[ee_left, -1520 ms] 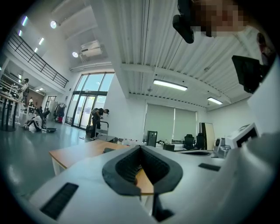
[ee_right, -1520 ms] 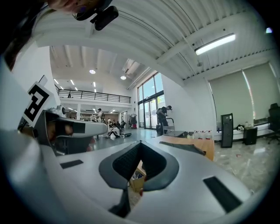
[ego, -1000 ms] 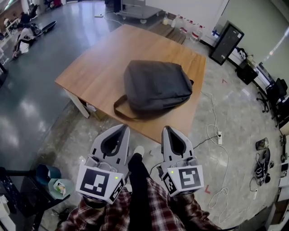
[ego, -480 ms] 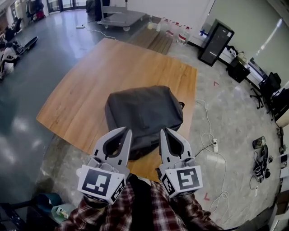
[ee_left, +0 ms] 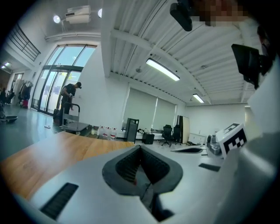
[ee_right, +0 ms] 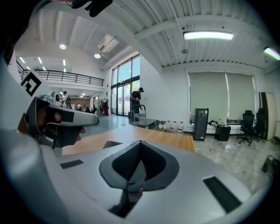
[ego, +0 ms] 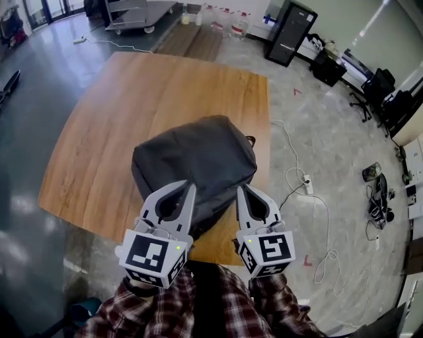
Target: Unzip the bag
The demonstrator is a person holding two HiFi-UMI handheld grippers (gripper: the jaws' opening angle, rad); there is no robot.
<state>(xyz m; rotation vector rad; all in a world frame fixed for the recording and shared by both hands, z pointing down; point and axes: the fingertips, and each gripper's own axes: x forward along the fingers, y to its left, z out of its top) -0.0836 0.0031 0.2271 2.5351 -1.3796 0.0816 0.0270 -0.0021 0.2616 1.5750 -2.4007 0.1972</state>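
Bag [ego: 197,157] seemingly zipped, contents hidden; left gripper [ego: 192,187] and right gripper [ego: 241,190] jaws pressed together.

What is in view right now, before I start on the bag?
bag: one, dark grey, lying on the table's near right part
table: one, light wood, mid-floor
power strip: one, white, floor right of the table, cable trailing
cabinet: one, black, beyond the table
cart: one, grey, far left
left gripper: one, grey, shut, empty, at the bag's near side
right gripper: one, grey, shut, empty, beside it
sleeves: two, red plaid, bottom edge
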